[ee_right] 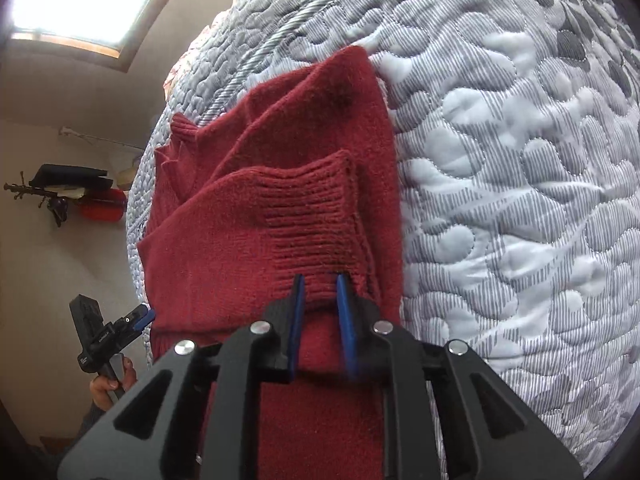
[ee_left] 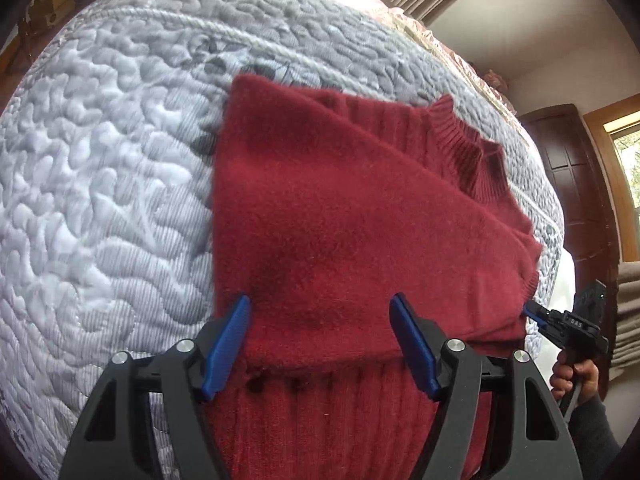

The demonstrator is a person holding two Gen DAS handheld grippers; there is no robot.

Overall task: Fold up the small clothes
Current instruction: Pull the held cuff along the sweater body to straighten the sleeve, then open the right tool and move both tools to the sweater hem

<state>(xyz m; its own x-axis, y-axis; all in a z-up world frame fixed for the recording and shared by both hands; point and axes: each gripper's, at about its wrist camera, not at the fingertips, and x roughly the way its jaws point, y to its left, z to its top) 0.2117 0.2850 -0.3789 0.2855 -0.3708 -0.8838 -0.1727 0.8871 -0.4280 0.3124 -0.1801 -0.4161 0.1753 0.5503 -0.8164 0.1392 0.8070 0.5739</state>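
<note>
A dark red knitted sweater [ee_left: 340,220] lies partly folded on a grey-white quilted bedspread [ee_left: 100,200], its ribbed collar [ee_left: 468,152] at the far right. My left gripper [ee_left: 320,316] is open, its blue fingers [ee_left: 230,340] wide apart astride the sweater's near folded edge. In the right wrist view the sweater [ee_right: 240,232] shows a ribbed hem [ee_right: 312,216] folded on top. My right gripper [ee_right: 320,286] is shut on a thick fold of red knit at the near edge. It also appears as the right gripper [ee_left: 530,310] at the sweater's right corner, and the left gripper [ee_right: 146,315] sits at the sweater's left edge.
The quilt [ee_right: 500,200] spreads wide to the left of the sweater in the left wrist view. The bed's edge runs just beyond the collar, with a dark wooden door [ee_left: 572,184] and a window [ee_right: 80,0] past it. A hand [ee_left: 576,376] holds the right gripper's handle.
</note>
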